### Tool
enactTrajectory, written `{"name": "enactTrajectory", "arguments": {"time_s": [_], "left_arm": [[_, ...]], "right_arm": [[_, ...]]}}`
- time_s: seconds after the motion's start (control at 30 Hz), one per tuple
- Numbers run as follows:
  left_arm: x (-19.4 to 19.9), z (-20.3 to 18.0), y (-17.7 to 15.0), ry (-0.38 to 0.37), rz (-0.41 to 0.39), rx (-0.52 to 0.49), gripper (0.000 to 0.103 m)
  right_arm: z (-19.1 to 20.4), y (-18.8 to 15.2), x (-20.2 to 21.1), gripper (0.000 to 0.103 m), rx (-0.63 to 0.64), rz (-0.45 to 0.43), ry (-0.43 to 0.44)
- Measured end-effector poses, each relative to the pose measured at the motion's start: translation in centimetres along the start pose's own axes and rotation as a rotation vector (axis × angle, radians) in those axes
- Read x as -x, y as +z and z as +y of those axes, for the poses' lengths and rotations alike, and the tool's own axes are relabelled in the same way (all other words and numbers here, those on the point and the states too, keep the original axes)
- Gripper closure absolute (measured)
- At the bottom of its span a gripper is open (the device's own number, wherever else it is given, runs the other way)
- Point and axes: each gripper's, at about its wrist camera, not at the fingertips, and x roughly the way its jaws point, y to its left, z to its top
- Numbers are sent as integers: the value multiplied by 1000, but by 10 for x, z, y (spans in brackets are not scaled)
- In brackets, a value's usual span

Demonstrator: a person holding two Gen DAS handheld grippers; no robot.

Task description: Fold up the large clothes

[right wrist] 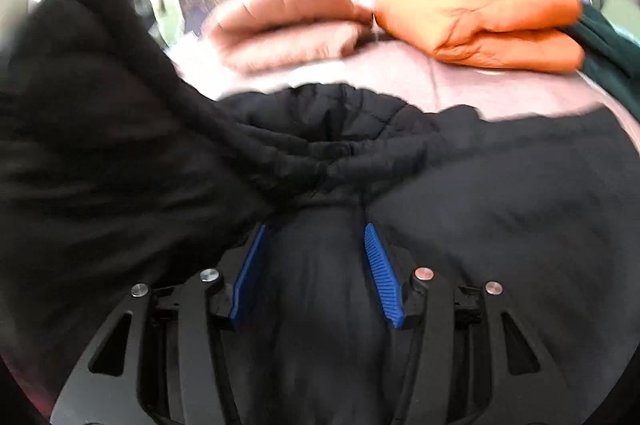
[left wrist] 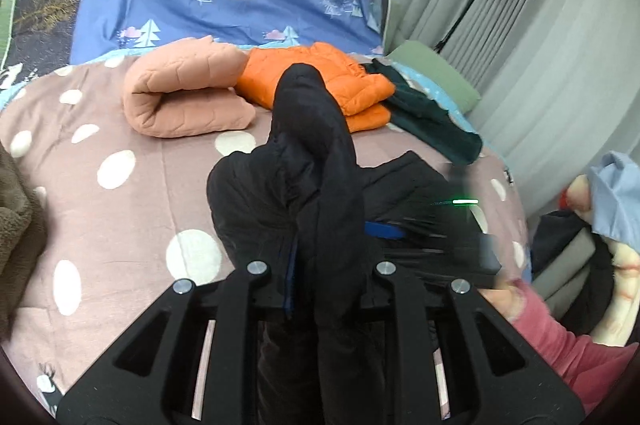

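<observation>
Black jacket (left wrist: 288,185) bunched between both grippers' jaws — left gripper (left wrist: 320,277), right gripper (right wrist: 316,265).

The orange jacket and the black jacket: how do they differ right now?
The orange jacket lies folded flat at the far side of the bed; the black jacket is bunched, part of it lifted. No claw touches the orange one; the left claw and the right claw both hold black cloth. The orange one sits beside a folded pink quilt; the black one is nearest the cameras. Both look padded and quilted.
</observation>
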Motion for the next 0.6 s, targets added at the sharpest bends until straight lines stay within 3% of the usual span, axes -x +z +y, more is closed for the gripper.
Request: {"name": "enactTrajectory", "arguments": {"time_s": [0.07,0.17,0.27,0.33,0.47,0.57,0.6], "left_arm": [[-1,0,0,20,7,16,84],[-6,-4,3,25,22,52,84],[-25,-20,9,8,92,86,84],[-38,-36,14,22,115,64,84],[-48,-56,24,20,126,55,84],[-51,-63,30,37,124,57,84],[-54,-64,33,38,125,76,84]], "right_arm": [[7,-19,19,53,15,-7,56],[11,-59,-20,56,-17,143,68],[23,-63,-42,56,68,102,21],[21,-57,-39,56,29,116,52],[18,-70,1,57,39,78,58],[26,-91,30,57,131,33,109],[26,-99,26,57,149,55,94]]}}
